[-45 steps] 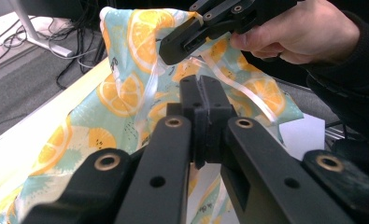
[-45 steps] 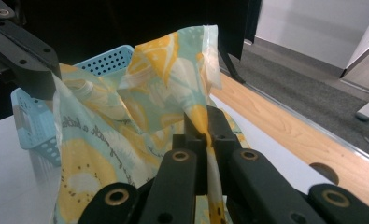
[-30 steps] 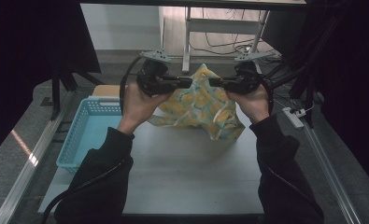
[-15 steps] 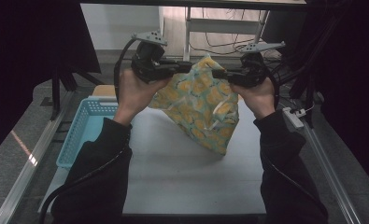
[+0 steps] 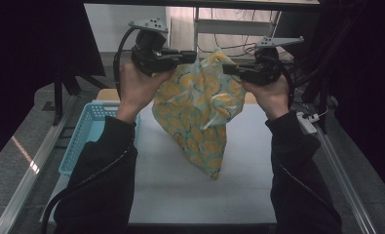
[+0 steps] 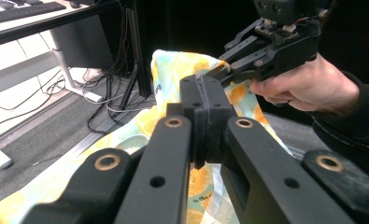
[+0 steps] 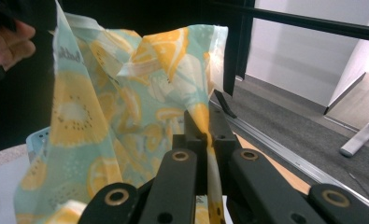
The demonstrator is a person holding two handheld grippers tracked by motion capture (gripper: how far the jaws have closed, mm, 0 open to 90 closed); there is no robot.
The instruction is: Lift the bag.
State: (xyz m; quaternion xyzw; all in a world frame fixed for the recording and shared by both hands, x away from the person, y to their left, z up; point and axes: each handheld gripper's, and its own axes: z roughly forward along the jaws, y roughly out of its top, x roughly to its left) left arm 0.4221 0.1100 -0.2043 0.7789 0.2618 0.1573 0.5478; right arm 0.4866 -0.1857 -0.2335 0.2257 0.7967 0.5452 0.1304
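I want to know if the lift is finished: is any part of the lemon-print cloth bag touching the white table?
No: the yellow-and-teal lemon-print cloth bag hangs between both grippers, its bottom tip above the white table.

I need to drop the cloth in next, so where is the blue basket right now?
In the high view the blue basket sits at the table's left edge, beside the person's left forearm and left of the hanging fruit-print cloth.

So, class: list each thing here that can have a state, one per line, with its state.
left gripper: shut on the cloth's upper edge, held up.
right gripper: shut on the cloth's upper edge, held up.
patterned cloth: lifted, hanging between both grippers, lower tip above the table.
blue basket: upright at the table's left; contents cannot be told.
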